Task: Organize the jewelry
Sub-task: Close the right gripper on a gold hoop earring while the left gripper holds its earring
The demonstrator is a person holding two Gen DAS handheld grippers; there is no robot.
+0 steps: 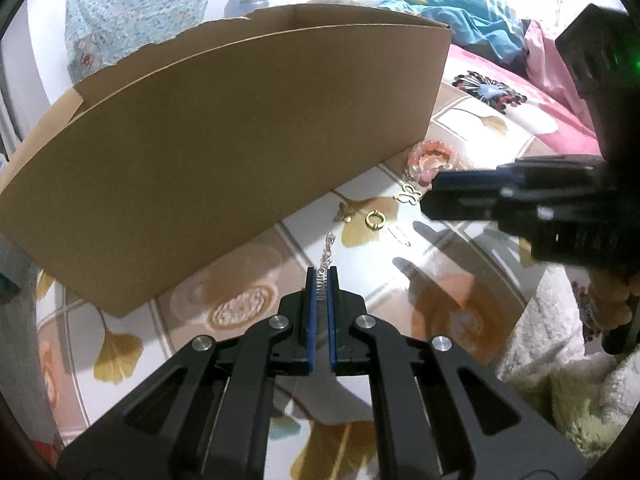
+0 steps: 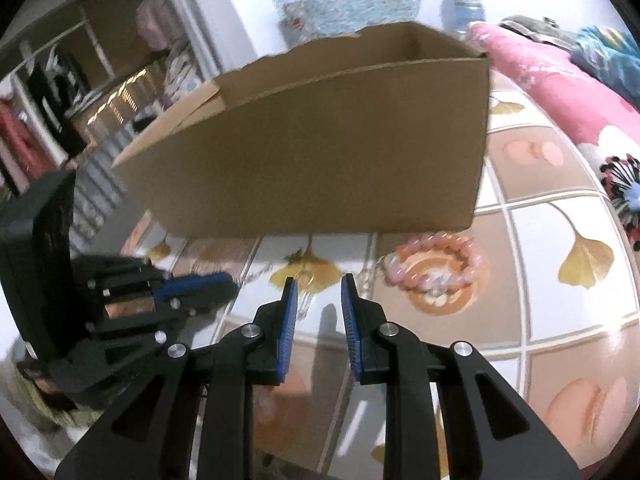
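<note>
My left gripper (image 1: 321, 274) is shut on a silver chain piece (image 1: 327, 254); the chain's free end pokes out past the fingertips above the patterned bedspread. Ahead of it lie a gold ring (image 1: 375, 219), a gold butterfly piece (image 1: 409, 194), another small gold piece (image 1: 344, 212) and a pink bead bracelet (image 1: 432, 160). An open brown cardboard box (image 1: 224, 152) stands just behind them. My right gripper (image 2: 319, 286) hovers open over the bedspread with nothing between its blue pads. The bracelet (image 2: 434, 262) lies to its upper right, in front of the box (image 2: 320, 152). The left gripper (image 2: 200, 284) shows at that view's left.
A pink floral quilt (image 2: 560, 88) and blue cloth (image 1: 452, 12) are heaped on the right of the bed. A white fluffy fabric (image 1: 560, 352) lies at the near right. Shelves with clothes (image 2: 80, 112) stand to the left. A small white tag (image 1: 400, 234) lies by the ring.
</note>
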